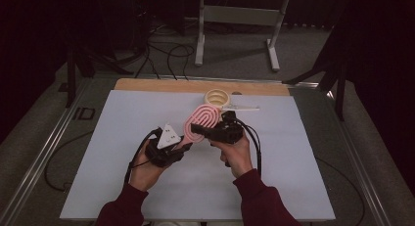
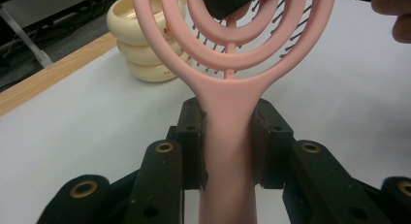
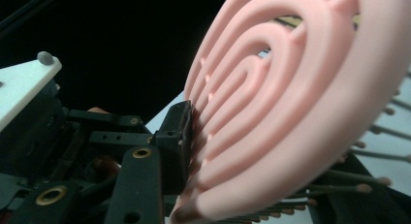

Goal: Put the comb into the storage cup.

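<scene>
From above, the left gripper [image 1: 182,146] and the right gripper [image 1: 198,129] hold the pink brush [image 1: 200,119] over the white table [image 1: 122,138]; behind it the cream cup [image 1: 217,96] looks empty. In the left gripper view the jaws clamp the handle. In the right gripper view a pad [image 3: 177,146] presses the brush head, and pulling against the other hand could bend it or snap bristles.

Brush [image 1: 201,119] before stacked rings [image 1: 217,97]
</scene>
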Demonstrator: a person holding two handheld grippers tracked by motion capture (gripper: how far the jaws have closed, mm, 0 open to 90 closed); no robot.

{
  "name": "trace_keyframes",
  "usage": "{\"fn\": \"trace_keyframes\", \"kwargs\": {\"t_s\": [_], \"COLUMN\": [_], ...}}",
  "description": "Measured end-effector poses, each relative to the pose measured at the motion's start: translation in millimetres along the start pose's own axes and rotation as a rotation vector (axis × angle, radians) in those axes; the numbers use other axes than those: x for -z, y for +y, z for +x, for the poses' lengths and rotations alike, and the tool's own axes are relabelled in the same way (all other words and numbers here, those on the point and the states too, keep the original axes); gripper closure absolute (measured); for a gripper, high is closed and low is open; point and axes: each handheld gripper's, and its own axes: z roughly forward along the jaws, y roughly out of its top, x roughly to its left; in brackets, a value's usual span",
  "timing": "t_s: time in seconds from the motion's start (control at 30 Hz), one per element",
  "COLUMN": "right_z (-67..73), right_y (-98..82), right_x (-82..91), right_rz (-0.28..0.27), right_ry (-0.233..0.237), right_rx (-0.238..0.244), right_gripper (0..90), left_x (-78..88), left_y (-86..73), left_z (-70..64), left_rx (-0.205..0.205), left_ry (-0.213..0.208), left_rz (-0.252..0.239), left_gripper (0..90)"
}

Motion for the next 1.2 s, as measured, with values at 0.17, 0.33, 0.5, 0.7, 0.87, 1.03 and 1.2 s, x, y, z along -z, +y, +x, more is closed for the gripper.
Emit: {"fn": "trace_keyframes", "kwargs": {"t_s": [0.17,0.33,0.5,0.7,0.87,1.03,1.2], "right_z": [1.9,4.7,5.6,7.0,7.8,6.8,6.2], "right_y": [-0.4,0.1,-0.2,-0.3,-0.2,0.3,0.9], "right_x": [-1.5,-2.3,-2.1,-2.2,-2.7,-2.5,-2.3], "right_rz": [0.010,0.021,0.020,-0.002,-0.018,-0.028,-0.032], "right_ry": [0.016,0.031,0.033,0.042,0.042,0.041,0.040], "right_rx": [-0.026,-0.028,-0.052,-0.051,-0.044,-0.042,-0.041], "right_gripper": [60.7,63.2,63.9,64.1,64.1,64.2,64.2], "left_x": [-2.0,-3.5,-3.3,-1.6,-0.9,-0.5,2.8], "left_y": [-1.3,-2.1,-2.4,-2.3,-1.3,-1.3,-1.5], "left_z": [0.2,0.5,0.7,2.1,-1.8,-0.5,2.1], "left_rx": [0.001,0.002,0.006,0.008,-0.024,-0.014,0.025], "left_ry": [-0.003,-0.011,-0.017,-0.015,0.037,0.030,0.042], "left_rz": [0.009,0.010,0.007,-0.004,0.000,-0.014,-0.053], "left_gripper": [69.8,69.9,69.9,69.2,65.7,55.7,38.8]}}
